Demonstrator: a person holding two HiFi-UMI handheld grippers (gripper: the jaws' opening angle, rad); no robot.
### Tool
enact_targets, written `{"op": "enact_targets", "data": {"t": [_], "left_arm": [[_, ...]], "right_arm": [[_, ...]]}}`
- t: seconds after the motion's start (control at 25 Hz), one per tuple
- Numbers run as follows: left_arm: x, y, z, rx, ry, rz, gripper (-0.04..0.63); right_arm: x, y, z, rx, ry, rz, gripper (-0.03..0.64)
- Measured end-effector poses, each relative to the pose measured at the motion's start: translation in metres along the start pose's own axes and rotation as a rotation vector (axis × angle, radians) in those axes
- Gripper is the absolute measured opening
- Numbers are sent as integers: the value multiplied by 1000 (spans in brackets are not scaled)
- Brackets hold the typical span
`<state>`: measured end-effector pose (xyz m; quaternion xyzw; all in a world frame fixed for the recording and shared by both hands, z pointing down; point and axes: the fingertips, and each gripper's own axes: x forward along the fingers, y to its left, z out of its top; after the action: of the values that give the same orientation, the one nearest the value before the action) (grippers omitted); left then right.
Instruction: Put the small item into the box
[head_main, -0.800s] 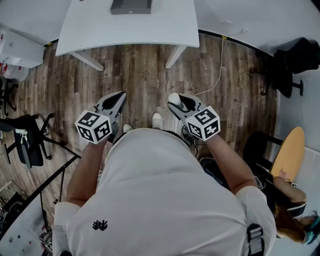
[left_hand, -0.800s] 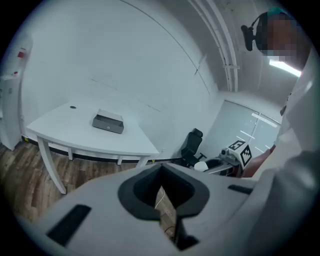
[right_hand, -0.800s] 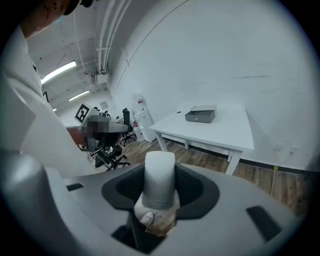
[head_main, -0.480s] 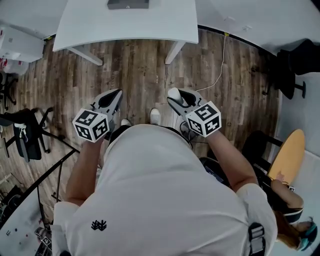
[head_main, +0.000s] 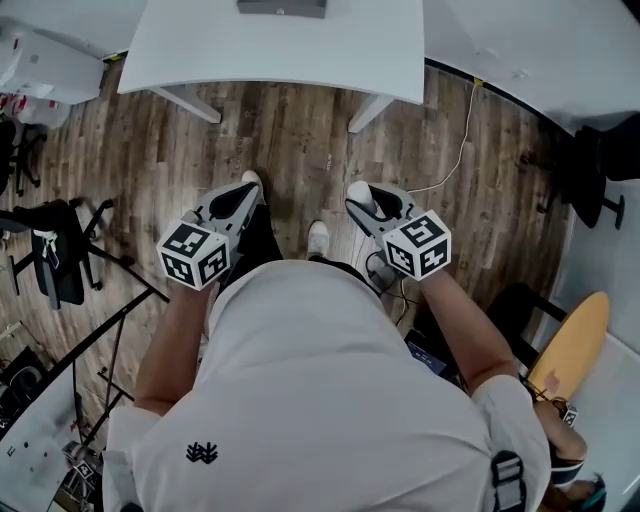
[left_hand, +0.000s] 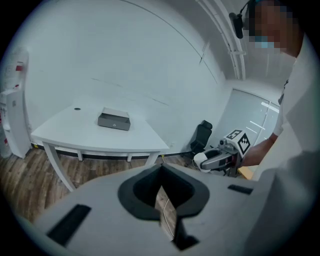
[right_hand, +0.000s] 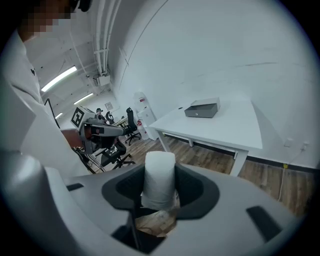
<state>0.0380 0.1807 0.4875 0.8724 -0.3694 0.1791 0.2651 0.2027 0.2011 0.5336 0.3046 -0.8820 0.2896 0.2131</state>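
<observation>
Closest in, the person's white shirt (head_main: 300, 380) fills the lower head view, and both forearms reach forward, each with a gripper held above the wooden floor (head_main: 300, 130). The right gripper (right_hand: 160, 189) has its fingers clenched on the small item (right_hand: 159, 170), a white cylinder that stands upright between them, its top poking out past the fingertips. The left gripper (left_hand: 162, 195) carries nothing: its fingers are closed together, and only a thin wedge of floor shows through the slit between them. The two grippers are side by side with a gap between them, both pointing toward the desk (head_main: 300, 50). A shoe toe (head_main: 317, 238) shows on the boards between them. Farther out, a pale cable (head_main: 455, 150) trails over the floor to the right of the desk's leg. The white desk itself stands against the white wall (left_hand: 125, 60), well apart from both grippers. On its top, toward the wall side, sits the box (left_hand: 114, 120), grey, low and flat. The small item is in the right gripper's grasp, well apart from the box and not in it.
</observation>
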Motion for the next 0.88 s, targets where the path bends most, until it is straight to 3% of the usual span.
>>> {"op": "enact_targets", "data": {"t": [0.36,0.6,0.88], "left_arm": [[30,85,40,-2,-10,-114,6],[37,135,77,48,-12,-194,6],[39,190,95,61,-4,-190,6]], "right_arm": [[62,-26,67,13,6,-106,176],[105,-47,116,25,10,-171,176],[148,-75,170,-25,10,-219,176]]}}
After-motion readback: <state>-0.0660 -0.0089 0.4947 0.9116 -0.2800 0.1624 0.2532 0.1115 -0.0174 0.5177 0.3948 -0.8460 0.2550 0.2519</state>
